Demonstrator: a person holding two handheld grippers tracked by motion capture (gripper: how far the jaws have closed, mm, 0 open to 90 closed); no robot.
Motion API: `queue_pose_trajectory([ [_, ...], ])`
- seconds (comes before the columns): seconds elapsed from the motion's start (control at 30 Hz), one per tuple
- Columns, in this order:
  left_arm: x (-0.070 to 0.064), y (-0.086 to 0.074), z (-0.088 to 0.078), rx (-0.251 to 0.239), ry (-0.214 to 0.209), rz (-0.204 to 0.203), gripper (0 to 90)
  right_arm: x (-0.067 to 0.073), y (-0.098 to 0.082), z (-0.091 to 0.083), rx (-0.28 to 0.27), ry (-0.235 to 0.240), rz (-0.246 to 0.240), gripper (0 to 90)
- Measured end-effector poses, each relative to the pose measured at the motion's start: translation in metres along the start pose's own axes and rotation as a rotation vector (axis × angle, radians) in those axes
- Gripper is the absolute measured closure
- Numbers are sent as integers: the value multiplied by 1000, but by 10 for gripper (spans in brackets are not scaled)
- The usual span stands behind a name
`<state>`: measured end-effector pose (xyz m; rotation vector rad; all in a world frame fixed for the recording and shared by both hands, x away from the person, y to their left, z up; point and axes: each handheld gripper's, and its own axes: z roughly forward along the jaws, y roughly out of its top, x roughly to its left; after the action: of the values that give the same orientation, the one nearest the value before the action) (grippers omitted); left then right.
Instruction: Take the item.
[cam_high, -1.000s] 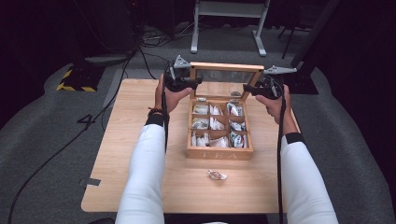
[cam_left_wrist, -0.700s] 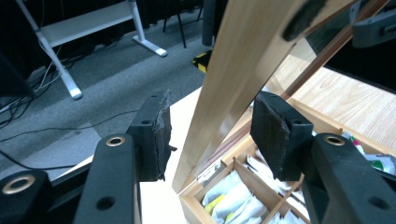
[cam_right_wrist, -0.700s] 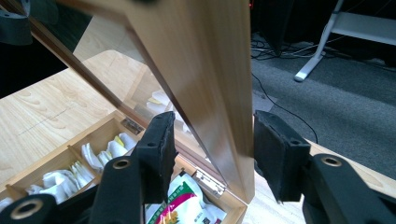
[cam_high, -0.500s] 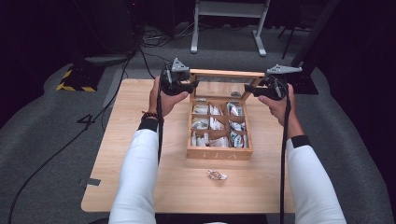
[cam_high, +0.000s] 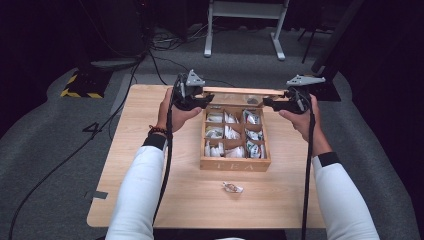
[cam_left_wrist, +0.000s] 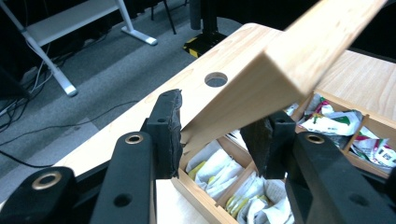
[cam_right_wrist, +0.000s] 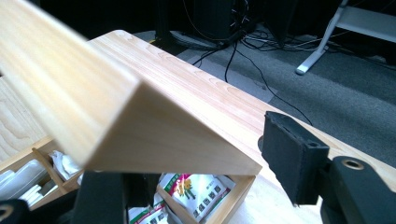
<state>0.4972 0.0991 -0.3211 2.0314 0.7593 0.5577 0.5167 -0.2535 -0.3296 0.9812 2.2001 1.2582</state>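
1. Left tongs (cam_left_wrist: 215, 135) and right tongs (cam_right_wrist: 205, 163) apart, each straddling a corner of the raised wooden lid (cam_high: 243, 91).
2. Tea box (cam_high: 235, 164) mid-bench (cam_high: 150, 150): square wooden compartments with paper tea packets (cam_high: 225, 133).
3. One loose packet (cam_high: 232, 187) just in front of box.

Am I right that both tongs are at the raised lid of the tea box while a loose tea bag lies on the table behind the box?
Not quite: the loose tea bag lies in front of the tea box, on the person's side, as the high view shows. Both tongs, left and right, are indeed at the raised lid.
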Motion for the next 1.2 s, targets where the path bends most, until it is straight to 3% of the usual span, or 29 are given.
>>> queue_pose_trajectory([
  [0.4, -15, -13, -7, -8, -10, 13, 545, 8, -12, -9, 1, 15, -17, 376],
  [0.63, -28, -25, -12, -3, -11, 52, 512, 19, -24, -13, 30, 27, -61, 374],
  [0.87, -30, -28, -18, -3, -19, 32, 459, 22, -29, -20, 15, 26, -57, 363],
  [1.07, -34, -31, -23, 6, -23, 19, 420, 24, -33, -24, 40, 17, -67, 332],
  [1.2, -40, -35, -26, -2, -35, 39, 407, 26, -36, -27, 45, 14, -76, 330],
])
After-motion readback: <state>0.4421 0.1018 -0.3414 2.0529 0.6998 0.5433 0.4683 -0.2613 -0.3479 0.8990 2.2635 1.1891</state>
